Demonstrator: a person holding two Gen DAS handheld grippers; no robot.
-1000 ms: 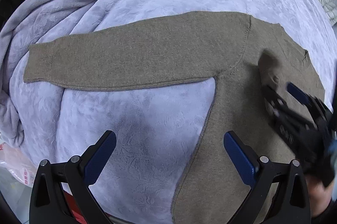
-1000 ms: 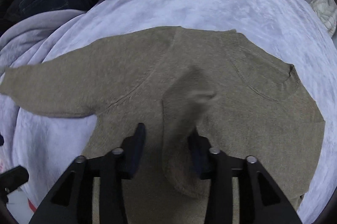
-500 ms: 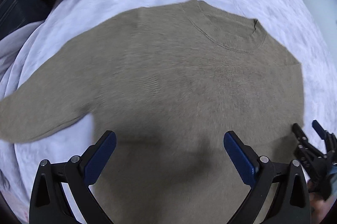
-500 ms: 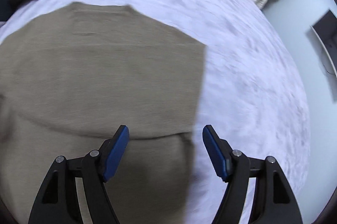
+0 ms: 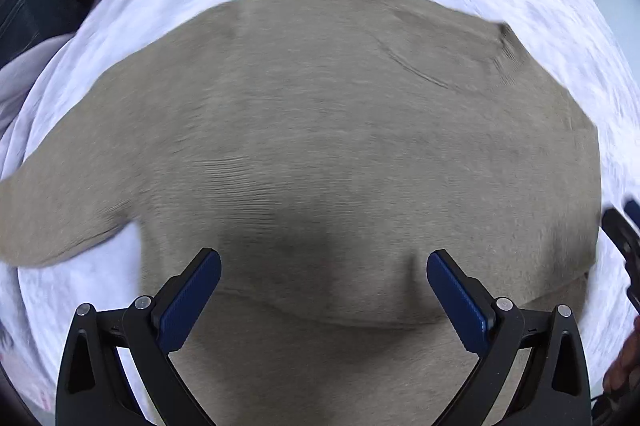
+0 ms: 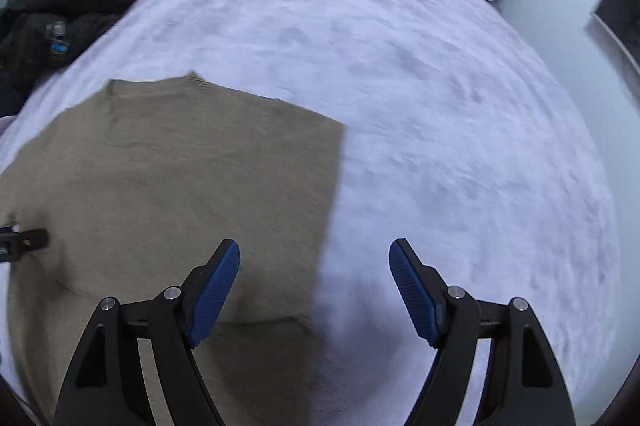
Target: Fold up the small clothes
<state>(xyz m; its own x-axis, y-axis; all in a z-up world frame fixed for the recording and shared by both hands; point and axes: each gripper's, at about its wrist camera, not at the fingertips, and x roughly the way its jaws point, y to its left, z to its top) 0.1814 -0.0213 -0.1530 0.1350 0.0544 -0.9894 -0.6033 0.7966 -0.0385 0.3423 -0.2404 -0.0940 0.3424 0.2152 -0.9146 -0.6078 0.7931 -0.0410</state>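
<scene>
Sweater [image 5: 340, 146] lies flat on the pale lavender blanket [image 6: 420, 86], tan knit, collar toward one o'clock in the left wrist view and its one outstretched sleeve [image 5: 60, 218] trailing off at nine o'clock. On the opposite side the edge runs straight, and a soft ridge crosses the body near six o'clock, so that sleeve appears, through some blur, to be folded in already. The left gripper [image 5: 324, 302] hangs over the chest with jaws apart and nothing between them. The right gripper [image 6: 314, 290] straddles the sweater's straight edge, jaws opening, no cloth pinched. Judging by this, one sleeve fold is done and the other is next: the left gripper needs to reach toward nine o'clock, pinch the cuff, and carry it across the body. Dark clothes [image 6: 52, 14] sit at ten o'clock.
</scene>
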